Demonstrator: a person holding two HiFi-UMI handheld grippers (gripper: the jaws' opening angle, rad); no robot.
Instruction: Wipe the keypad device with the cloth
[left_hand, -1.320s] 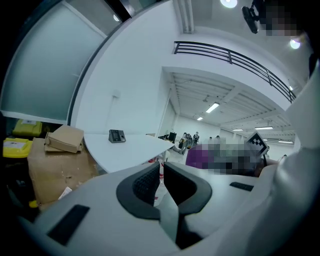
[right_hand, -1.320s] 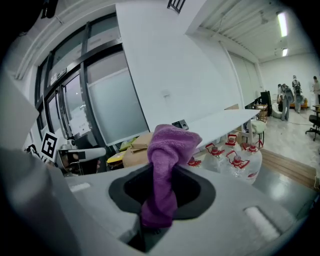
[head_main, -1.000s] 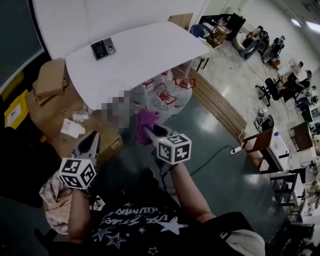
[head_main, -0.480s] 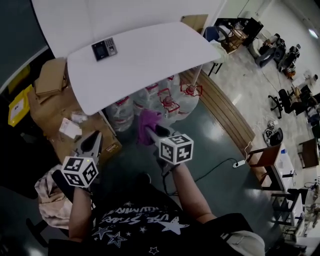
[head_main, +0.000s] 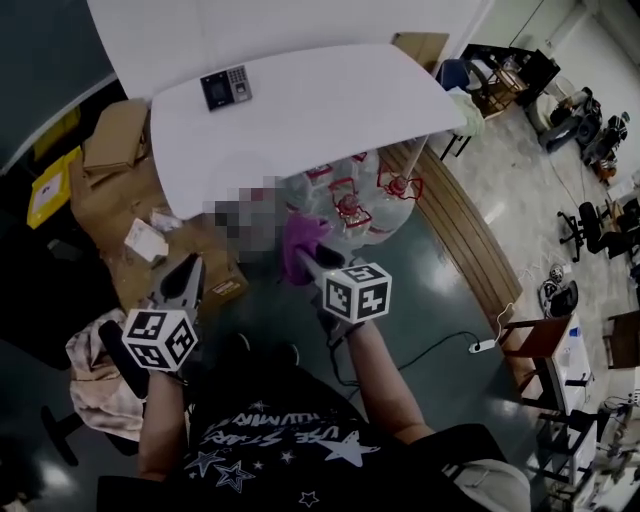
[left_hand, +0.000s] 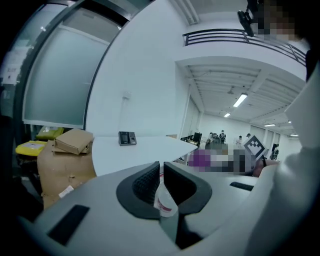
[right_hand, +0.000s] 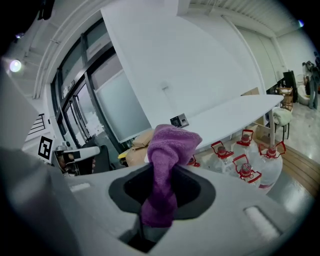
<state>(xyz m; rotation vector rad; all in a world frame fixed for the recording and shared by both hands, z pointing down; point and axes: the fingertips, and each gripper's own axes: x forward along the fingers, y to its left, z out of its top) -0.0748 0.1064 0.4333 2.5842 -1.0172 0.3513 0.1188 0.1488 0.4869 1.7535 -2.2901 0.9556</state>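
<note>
The black keypad device (head_main: 224, 87) lies near the far left corner of the white table (head_main: 320, 120); it shows too as the keypad device (left_hand: 127, 138) and the keypad device (right_hand: 179, 120) in both gripper views. My right gripper (head_main: 303, 258) is shut on a purple cloth (head_main: 299, 238), which bunches up above the jaws as the cloth (right_hand: 170, 150). It hangs well short of the table, over the floor. My left gripper (head_main: 186, 276) is shut with nothing held, its jaws together (left_hand: 161, 170), low at the left.
Several clear water jugs with red caps (head_main: 350, 205) stand under the table's near edge. Cardboard boxes (head_main: 115, 140) and brown packing (head_main: 150, 240) pile up left of the table. A wooden strip (head_main: 470, 240) runs along the floor at right.
The view has shifted so the table and keypad sit a little further right and nearer. Both grippers keep about the same place, the right one still holding the cloth.
</note>
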